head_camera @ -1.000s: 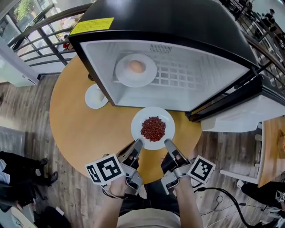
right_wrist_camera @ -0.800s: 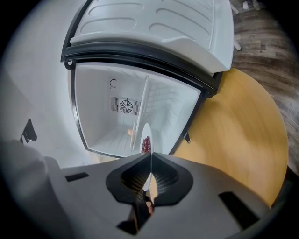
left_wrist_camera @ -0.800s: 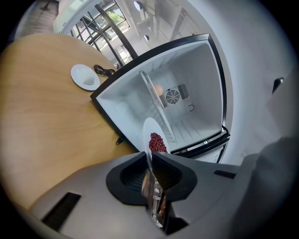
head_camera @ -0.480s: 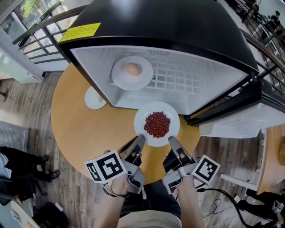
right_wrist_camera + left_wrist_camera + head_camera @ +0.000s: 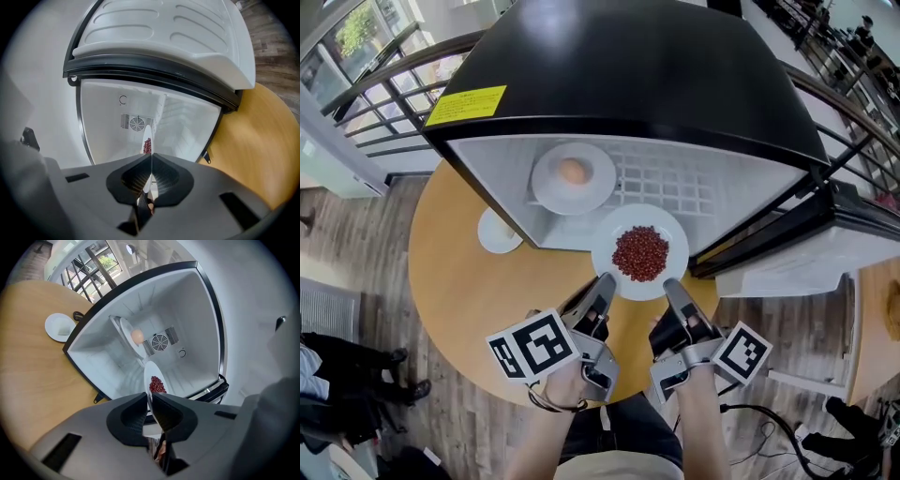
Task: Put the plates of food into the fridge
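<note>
Clamping plate of beans (image 5: pixel 639 251) at near rim w/ left gripper (image 5: pixel 604 284) + right gripper (image 5: pixel 671 287), both pinched on it; fridge (image 5: pixel 628 75) opening straight ahead, free shelf (image 5: pixel 680 187) right of egg plate (image 5: pixel 572 176).

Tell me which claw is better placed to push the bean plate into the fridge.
Probably the right claw: both grip the bean plate, but the egg plate sits inside, nearer the left claw.
</note>
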{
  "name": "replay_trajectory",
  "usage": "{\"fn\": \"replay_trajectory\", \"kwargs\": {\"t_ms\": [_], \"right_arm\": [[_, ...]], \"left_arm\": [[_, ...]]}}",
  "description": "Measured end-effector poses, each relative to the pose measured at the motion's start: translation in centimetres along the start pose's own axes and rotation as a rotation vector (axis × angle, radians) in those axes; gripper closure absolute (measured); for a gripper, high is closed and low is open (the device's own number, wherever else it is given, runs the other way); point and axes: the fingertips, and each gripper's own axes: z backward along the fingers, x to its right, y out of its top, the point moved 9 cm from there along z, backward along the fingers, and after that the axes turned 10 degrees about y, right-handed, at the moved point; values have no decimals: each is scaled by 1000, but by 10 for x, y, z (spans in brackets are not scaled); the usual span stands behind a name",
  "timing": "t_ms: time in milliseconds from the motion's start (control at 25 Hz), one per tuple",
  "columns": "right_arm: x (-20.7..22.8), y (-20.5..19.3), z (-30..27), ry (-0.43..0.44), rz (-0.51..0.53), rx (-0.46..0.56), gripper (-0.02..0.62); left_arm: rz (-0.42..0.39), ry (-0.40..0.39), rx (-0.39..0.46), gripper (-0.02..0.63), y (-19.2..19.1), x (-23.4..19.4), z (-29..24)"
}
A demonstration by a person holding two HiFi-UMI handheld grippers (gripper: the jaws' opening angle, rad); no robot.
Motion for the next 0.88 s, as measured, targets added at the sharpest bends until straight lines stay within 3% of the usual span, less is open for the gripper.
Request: {"fn": "replay_trajectory", "kwargs": {"t_ms": [440, 880], "right_arm": [[-5, 36, -35, 14, 5, 131, 578], [-7, 65, -63, -25, 5, 250, 577]], "left_arm": [[12, -44, 26, 571, 32, 25, -49], [17, -21, 41, 572, 54, 48, -91]]}}
